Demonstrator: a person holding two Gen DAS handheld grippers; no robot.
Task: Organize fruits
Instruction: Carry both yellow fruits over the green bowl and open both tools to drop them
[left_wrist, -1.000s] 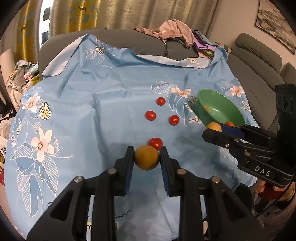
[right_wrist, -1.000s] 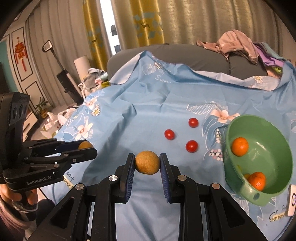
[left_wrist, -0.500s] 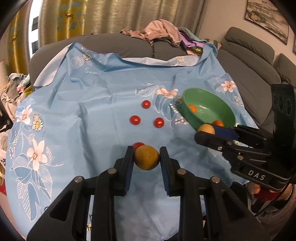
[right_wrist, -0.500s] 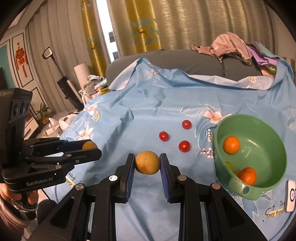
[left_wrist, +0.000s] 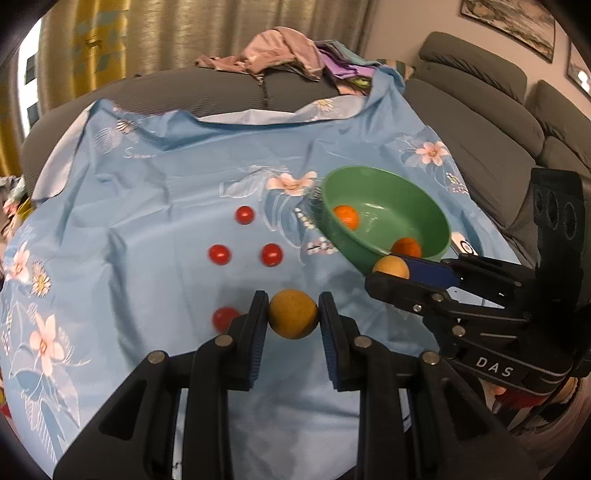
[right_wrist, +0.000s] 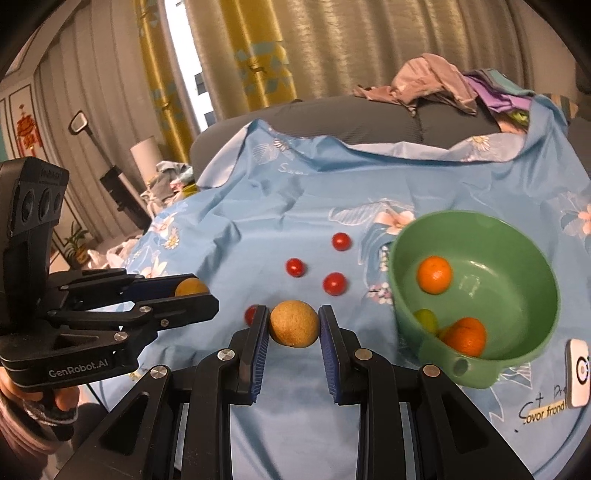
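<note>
Fruits: left tongs and right tongs each clench 1 yellow-brown fruit.

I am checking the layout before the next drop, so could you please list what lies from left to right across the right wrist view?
left gripper → leftmost free cherry tomato → brown fruit held by the right gripper → green bowl → white device.
</note>
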